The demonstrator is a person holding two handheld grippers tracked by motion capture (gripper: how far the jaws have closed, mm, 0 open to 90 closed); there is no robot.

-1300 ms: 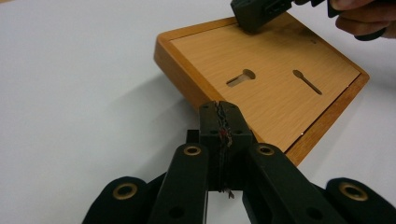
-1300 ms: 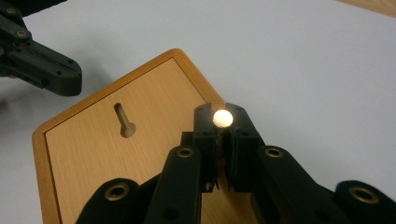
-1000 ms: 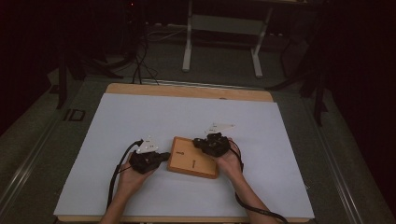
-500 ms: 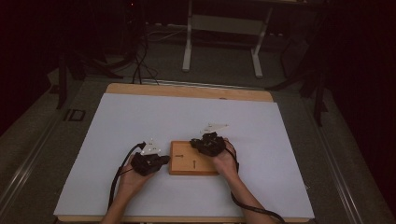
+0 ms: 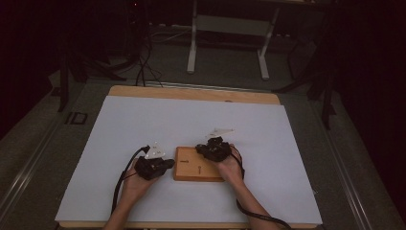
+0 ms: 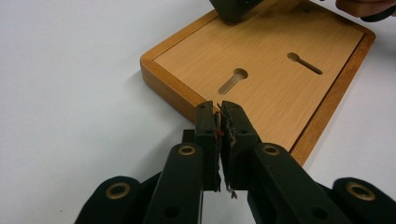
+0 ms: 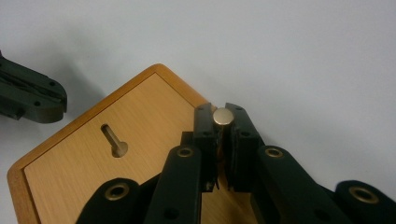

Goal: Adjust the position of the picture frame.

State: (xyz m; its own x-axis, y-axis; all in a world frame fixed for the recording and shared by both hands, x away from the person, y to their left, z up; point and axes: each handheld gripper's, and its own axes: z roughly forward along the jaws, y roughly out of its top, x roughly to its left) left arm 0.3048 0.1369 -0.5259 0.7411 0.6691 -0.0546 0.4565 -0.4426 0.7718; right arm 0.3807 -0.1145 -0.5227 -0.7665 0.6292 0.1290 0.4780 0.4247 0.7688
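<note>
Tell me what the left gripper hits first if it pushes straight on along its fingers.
Most likely the wooden board. The left gripper, fingers shut on nothing, points at the board's near rim, right ahead of its tips. Depth is unclear; a higher pass could carry it over the rim toward the nearer keyhole slot.

Left gripper [image 5: 168,164] and right gripper [image 5: 203,151]: black bodies, each topped by a grey three-cornered plate and trailing a black cable. Black jaws on linked arms with brass-coloured pivot rivets; worn inner pads. Forearms bare, unsleeved.

Dark room, grey floor [image 5: 225,72], white-legged stand [image 5: 229,24] behind.
</note>
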